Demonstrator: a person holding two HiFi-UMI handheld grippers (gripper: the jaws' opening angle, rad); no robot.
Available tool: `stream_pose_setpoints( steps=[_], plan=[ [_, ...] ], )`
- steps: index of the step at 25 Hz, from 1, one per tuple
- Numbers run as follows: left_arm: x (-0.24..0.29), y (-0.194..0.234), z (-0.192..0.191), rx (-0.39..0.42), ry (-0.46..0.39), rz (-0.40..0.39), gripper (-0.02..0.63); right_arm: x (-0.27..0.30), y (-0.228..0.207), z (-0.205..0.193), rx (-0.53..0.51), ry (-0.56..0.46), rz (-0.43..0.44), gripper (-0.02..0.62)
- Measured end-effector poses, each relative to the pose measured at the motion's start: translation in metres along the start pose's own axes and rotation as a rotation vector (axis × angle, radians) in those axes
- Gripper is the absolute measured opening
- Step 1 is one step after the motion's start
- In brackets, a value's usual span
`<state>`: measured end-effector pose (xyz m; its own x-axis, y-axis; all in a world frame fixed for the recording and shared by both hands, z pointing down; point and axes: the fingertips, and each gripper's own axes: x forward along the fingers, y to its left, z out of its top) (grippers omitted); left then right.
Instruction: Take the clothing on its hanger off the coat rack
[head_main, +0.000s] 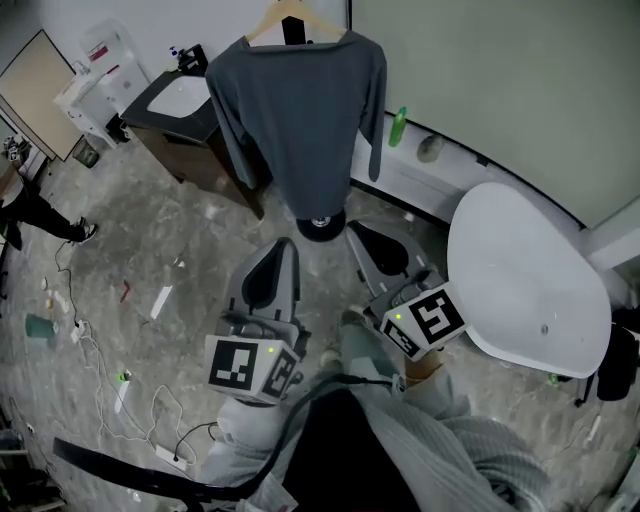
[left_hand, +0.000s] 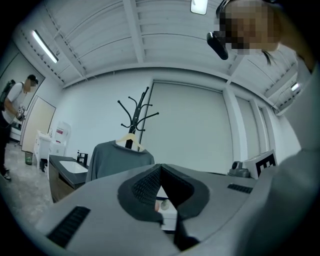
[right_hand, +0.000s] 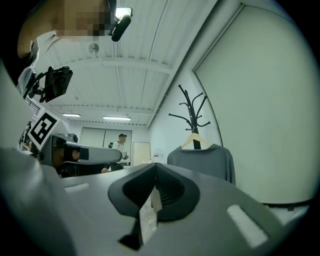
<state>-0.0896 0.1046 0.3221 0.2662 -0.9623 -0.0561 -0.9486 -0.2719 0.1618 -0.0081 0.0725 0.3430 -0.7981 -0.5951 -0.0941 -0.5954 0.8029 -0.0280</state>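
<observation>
Claws are both pressed together and empty, the left claw (head_main: 282, 248) and right claw (head_main: 356, 235) low at mid-frame, well apart from the grey sweater (head_main: 295, 110) on its hanger (head_main: 290, 15) at top centre. Grabbing cloth instead of the hanger could slide the sweater off or tip the coat rack (head_main: 320, 225).

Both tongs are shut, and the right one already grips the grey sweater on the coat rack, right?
Not quite. Both are shut, but the right tongs hold nothing; the right gripper view shows the grey sweater hanging apart on the coat rack.
</observation>
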Motion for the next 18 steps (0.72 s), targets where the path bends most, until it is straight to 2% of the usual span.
stream_pose_setpoints(
  steps=[8, 18],
  plan=[
    [0.117, 0.085, -0.012, -0.002, 0.011, 0.016, 0.005, 0.112, -0.11, -0.022, 0.012, -0.007, -0.045, 0.002],
    [0.293, 0.183, 0.057, 0.072, -0.043, 0.063, 0.005, 0.27, -0.243, 0.04, -0.082, -0.078, 0.007, 0.002]
  ],
)
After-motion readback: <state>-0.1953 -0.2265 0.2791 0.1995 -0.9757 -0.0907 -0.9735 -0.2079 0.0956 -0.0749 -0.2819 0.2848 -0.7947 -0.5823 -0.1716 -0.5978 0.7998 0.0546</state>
